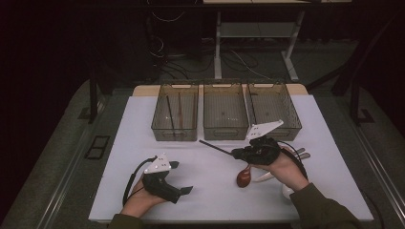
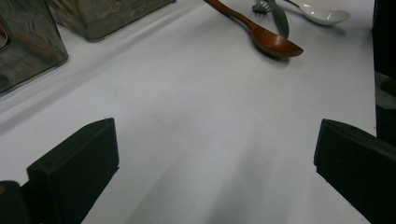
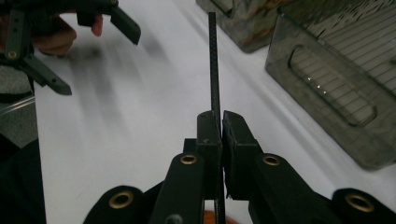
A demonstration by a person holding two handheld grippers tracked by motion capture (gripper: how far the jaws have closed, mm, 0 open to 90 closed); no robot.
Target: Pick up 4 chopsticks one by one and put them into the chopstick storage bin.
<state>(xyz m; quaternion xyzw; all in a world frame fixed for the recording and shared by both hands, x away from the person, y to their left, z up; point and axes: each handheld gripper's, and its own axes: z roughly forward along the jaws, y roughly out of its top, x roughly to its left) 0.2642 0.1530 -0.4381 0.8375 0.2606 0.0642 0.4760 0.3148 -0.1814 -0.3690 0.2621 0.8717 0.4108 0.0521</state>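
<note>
A thin black chopstick (image 1: 215, 147) (image 3: 213, 56) is pinched between the pads of my right gripper (image 1: 235, 152) (image 3: 221, 119). It sticks out to the left, above the white table (image 1: 143, 143). Three see-through bins stand in a row at the back: left bin (image 1: 165, 130), middle bin (image 1: 225, 131), right bin (image 1: 291, 119). The left bin holds a black stick (image 1: 169, 112) and a brown one (image 1: 180, 110). My left gripper (image 1: 181, 177) (image 2: 215, 158) is open and holds nothing, low over the table's near left part.
A wooden spoon (image 1: 243, 177) (image 2: 266, 37) lies on the table under my right hand. Beside it are a fork (image 2: 261, 6), a knife (image 2: 280, 18) and a white spoon (image 2: 324, 15). The table's front edge runs just behind both hands.
</note>
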